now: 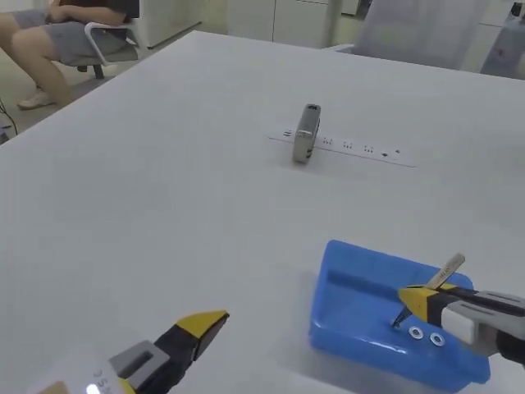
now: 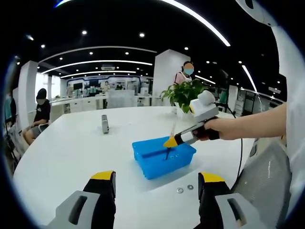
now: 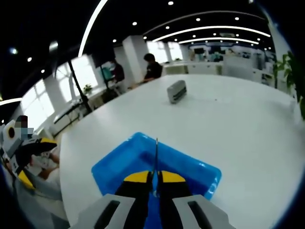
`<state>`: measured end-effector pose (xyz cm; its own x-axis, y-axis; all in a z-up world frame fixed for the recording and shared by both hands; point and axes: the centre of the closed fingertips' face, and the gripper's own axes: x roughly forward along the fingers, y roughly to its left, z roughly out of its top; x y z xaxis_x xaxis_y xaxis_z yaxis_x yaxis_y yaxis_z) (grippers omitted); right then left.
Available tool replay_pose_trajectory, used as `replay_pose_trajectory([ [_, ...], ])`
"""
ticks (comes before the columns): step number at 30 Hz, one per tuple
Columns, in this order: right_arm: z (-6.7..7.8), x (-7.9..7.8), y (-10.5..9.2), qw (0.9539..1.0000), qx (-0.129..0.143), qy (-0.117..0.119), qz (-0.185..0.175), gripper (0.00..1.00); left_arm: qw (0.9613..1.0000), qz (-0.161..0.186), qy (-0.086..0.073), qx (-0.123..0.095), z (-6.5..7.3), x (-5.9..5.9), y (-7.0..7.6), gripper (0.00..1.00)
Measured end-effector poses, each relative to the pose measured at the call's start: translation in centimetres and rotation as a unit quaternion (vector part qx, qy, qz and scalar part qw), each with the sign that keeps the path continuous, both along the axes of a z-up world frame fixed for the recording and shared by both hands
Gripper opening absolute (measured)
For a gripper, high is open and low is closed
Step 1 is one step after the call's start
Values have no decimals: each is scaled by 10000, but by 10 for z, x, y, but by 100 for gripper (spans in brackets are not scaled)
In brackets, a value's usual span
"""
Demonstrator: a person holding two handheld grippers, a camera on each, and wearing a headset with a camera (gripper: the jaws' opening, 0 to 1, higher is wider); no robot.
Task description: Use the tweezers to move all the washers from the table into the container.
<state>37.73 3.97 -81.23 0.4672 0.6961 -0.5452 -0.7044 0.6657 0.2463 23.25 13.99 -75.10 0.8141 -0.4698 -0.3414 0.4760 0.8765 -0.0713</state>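
Observation:
A blue container (image 1: 361, 283) sits at the right of the white table. My right gripper (image 1: 420, 302) is shut on thin metal tweezers (image 1: 448, 268), whose tips point down inside the container. Two washers (image 1: 416, 332) lie inside it, just beside the tweezer tips. In the right gripper view the tweezers (image 3: 156, 155) rise from between the shut jaws of the right gripper (image 3: 155, 180) over the container (image 3: 119, 160). In the left gripper view two washers (image 2: 179, 190) lie on the table in front of the container (image 2: 157, 164). My left gripper (image 2: 157, 179) stands open and empty, low at the left (image 1: 201, 328).
A grey device (image 1: 306, 131) stands upright mid-table on a flush socket strip (image 1: 361, 150). A person sits on a chair (image 1: 98, 37) beyond the far left corner. A potted plant (image 2: 183, 94) and a standing person are past the table's far side.

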Motion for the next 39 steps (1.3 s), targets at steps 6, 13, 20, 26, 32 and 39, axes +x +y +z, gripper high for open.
replay_pose_trajectory([
  [6,10,-3,-3,9999,79,-102,-28,4,10000,4,-6,-9,0,0,0,70],
  [13,36,-10,-6,9989,322,-331,-87,4,10000,12,4,-25,0,0,0,70],
  [20,50,-30,-3,9980,506,-386,8,4,10000,-1,12,-35,-1,0,0,69],
  [26,52,-63,5,9966,718,-298,274,4,10000,-19,32,-54,-1,0,-1,68],
  [32,43,-91,9,9952,798,-43,564,4,9999,-69,58,-73,-2,-1,-2,66],
  [39,17,-106,8,9942,824,408,553,4,9999,-95,70,-82,-2,-1,-3,65],
])
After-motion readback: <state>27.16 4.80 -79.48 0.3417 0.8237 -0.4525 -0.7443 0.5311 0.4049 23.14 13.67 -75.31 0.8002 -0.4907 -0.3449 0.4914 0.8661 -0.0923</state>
